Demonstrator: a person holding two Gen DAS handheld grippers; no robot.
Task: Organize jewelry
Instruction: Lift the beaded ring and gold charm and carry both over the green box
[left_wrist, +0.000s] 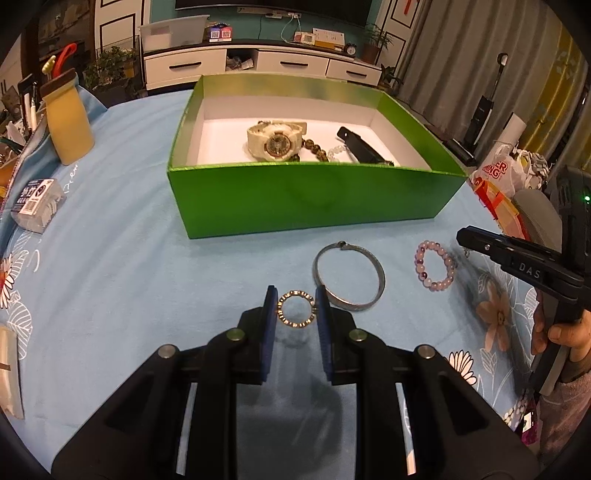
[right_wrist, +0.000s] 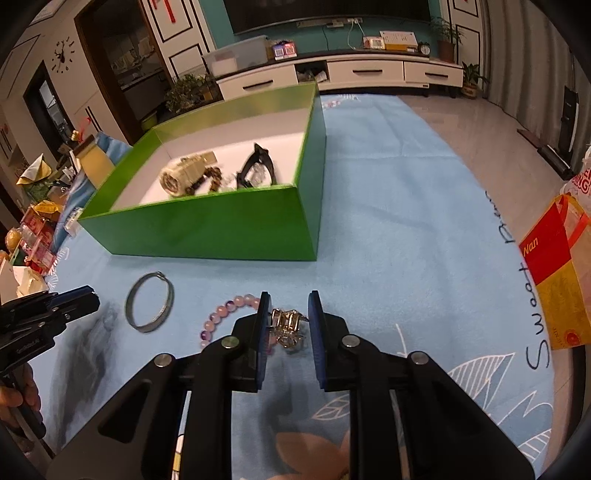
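My left gripper (left_wrist: 296, 300) is shut on a thin gold ring (left_wrist: 294, 324), held a little above the blue cloth with its shadow beneath. Just right of it lies a silver bangle (left_wrist: 380, 284), and further right a pink bead bracelet (left_wrist: 448, 263). In the right wrist view my right gripper (right_wrist: 288, 314) has a small gold and silver trinket (right_wrist: 286, 326) pinched between its blue pads, beside the pink bracelet (right_wrist: 236, 301). Behind stands the green box (left_wrist: 306, 199), holding a cream watch (left_wrist: 275, 142), dark beads and a black strap (left_wrist: 358, 146).
A yellow container (left_wrist: 70, 122) and a small white pack (left_wrist: 35, 205) stand on the left of the table. A red and yellow box (right_wrist: 554, 266) and a printed bag (left_wrist: 495, 173) sit at the right edge. The floor drops away beyond the cloth on the right.
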